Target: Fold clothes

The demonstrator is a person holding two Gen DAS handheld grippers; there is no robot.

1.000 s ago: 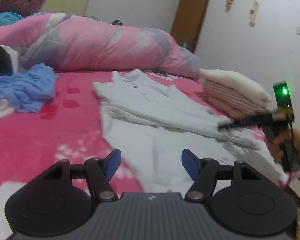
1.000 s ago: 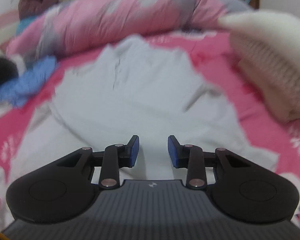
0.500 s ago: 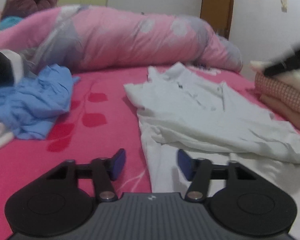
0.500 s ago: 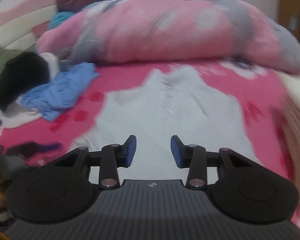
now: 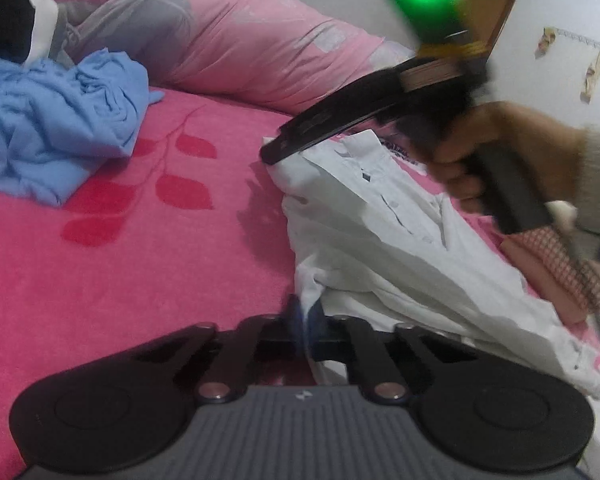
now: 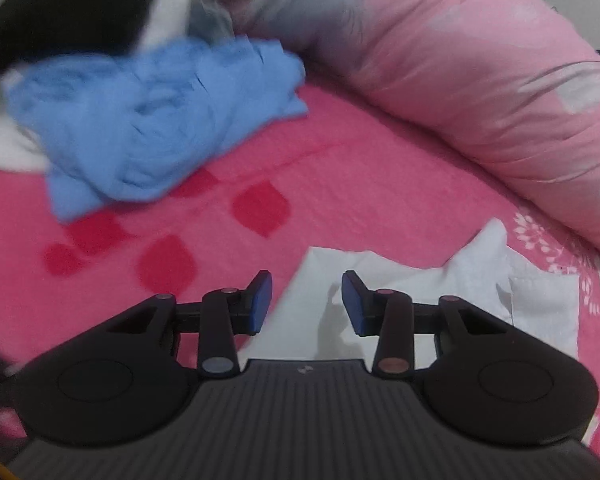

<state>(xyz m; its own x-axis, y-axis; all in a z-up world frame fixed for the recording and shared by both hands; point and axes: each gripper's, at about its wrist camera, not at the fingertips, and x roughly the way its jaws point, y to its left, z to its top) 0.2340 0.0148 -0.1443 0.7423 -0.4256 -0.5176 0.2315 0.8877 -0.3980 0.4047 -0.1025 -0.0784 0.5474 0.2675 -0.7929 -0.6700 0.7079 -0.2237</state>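
We are working at a bed covered in a bright pink blanket [image 5: 132, 264] printed with red leaves. A white button-front shirt [image 5: 380, 240] lies on it, running from the centre of the left wrist view out toward four o'clock.

Our left gripper [image 5: 306, 316] sits at six o'clock in its own view, fingers pressed together on a bunched fold at the shirt's near edge. Our right gripper [image 6: 306, 304] has its blue pads parted to a middling width with nothing between them, poised just over a flat white corner of the shirt at five o'clock in the right wrist view. In the left view the same tool reaches in from two o'clock, its dark tip at the shirt's far corner near the collar.

We judge the shirt to be thin, light and limp. It creases readily, will sag between two grips, and will not keep a line unless drawn taut. The best holds are probably along the side edge, one near the shoulder and one lower down, taking in all layers.

The blanket looks plush and likely to drag on the cloth. A crumpled blue garment [image 5: 56, 128] lies at ten o'clock, well apart from the shirt. A long pink and grey quilt roll [image 5: 236, 44] runs along the back. At three o'clock sits a pink checked stack [image 5: 560, 264] of folded cloth, touching the shirt's edge. Behind it are a pale wall and a wooden door.
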